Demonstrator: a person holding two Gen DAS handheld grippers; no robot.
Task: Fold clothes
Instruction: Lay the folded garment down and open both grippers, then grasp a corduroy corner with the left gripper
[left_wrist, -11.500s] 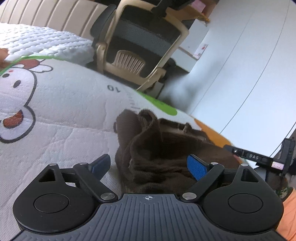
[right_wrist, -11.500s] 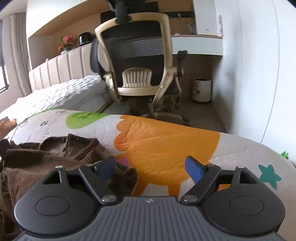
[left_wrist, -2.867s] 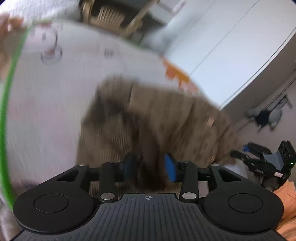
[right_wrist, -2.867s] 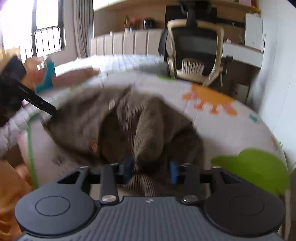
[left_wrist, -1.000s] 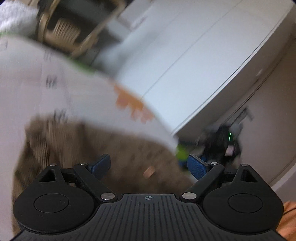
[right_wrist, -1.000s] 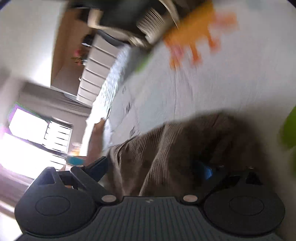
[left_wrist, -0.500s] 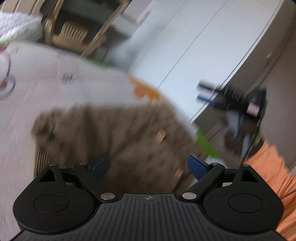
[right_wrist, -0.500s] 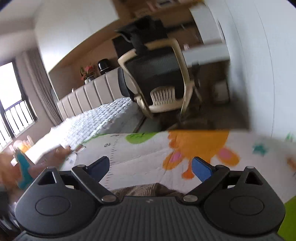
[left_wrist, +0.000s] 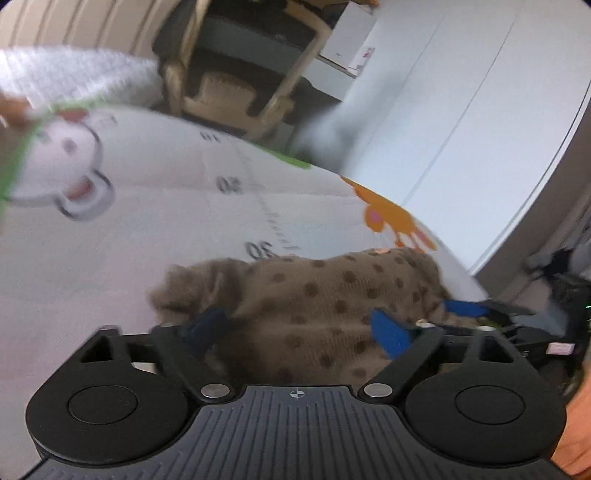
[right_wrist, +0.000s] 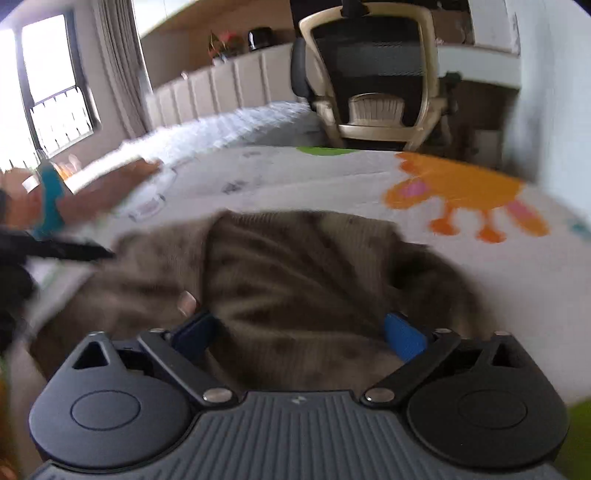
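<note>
A brown knitted garment (left_wrist: 325, 295) with dark dots lies spread on the white cartoon-print mat (left_wrist: 155, 206). My left gripper (left_wrist: 299, 326) is open, low over the garment's near edge, its blue fingers apart with nothing between them. In the right wrist view the same garment (right_wrist: 295, 273) shows ribbed and rumpled, with a button near its left fold. My right gripper (right_wrist: 299, 334) is open just above the cloth, its fingers straddling a raised fold. The right gripper also shows at the far right of the left wrist view (left_wrist: 476, 310). Both views are blurred by motion.
An office chair (right_wrist: 369, 74) stands beyond the mat's far edge, beside a bed (right_wrist: 221, 129) with a white quilt. A white cupboard wall (left_wrist: 461, 129) runs along the right. A person's arm (right_wrist: 88, 195) lies at the left. An orange animal print (right_wrist: 461, 195) marks the mat.
Both grippers have dropped back low over the garment after swinging about. The garment now lies flatter and spread out on the mat. Both stay open.
</note>
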